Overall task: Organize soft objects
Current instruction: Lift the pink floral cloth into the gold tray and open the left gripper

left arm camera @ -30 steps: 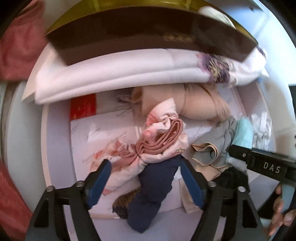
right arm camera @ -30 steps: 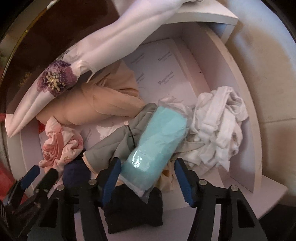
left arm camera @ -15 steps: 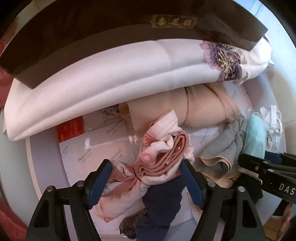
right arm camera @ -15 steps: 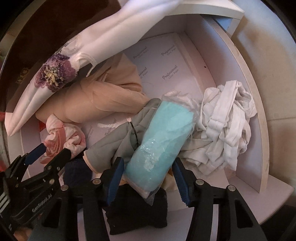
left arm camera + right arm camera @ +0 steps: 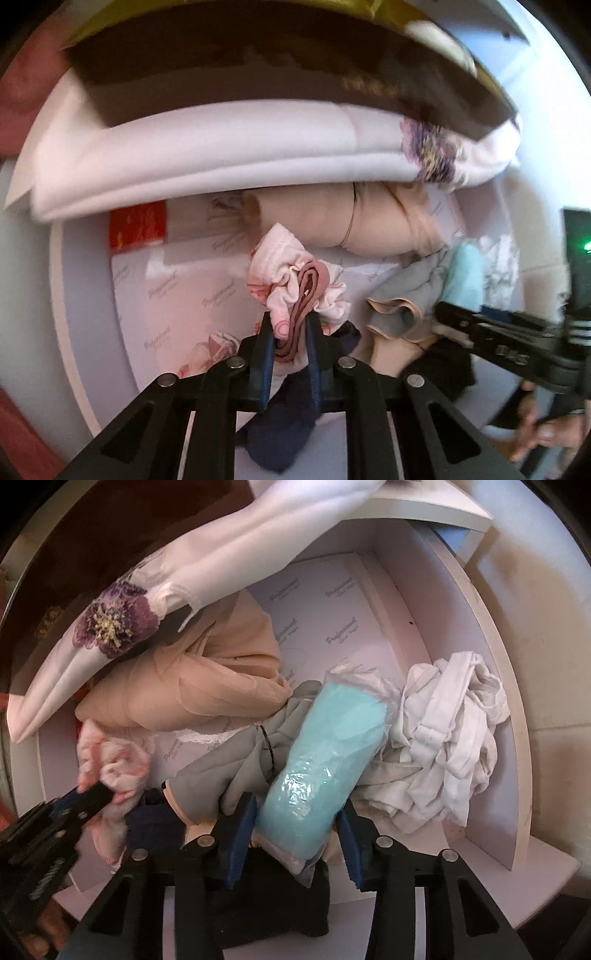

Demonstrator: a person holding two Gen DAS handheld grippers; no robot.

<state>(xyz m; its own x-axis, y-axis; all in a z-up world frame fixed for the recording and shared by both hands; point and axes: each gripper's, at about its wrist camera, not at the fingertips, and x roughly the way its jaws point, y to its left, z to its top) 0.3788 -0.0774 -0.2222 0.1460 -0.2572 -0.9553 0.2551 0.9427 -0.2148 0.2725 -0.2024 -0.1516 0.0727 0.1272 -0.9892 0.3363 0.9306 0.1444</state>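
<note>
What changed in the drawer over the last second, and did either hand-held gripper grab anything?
The left hand-held gripper went from open to shut on the pink floral cloth, pinching its dusty-pink folded strip. The right hand-held gripper stayed open, its jaws on either side of the turquoise wrapped bundle. The white crumpled cloth and beige garment lie as before.

Both views are fisheye, with black corners and straight edges bowed into curves toward the rim. The left wrist view is smeared by motion blur: the gold lettering on the dark box (image 5: 258,66) at the top and the purple flower print at upper right are streaked and unreadable. The right wrist view is sharper, its lettering on the drawer liner (image 5: 325,605) legible. Light is soft and warm, brightest at the right. Glare glints on the plastic-wrapped turquoise roll (image 5: 325,753).
</note>
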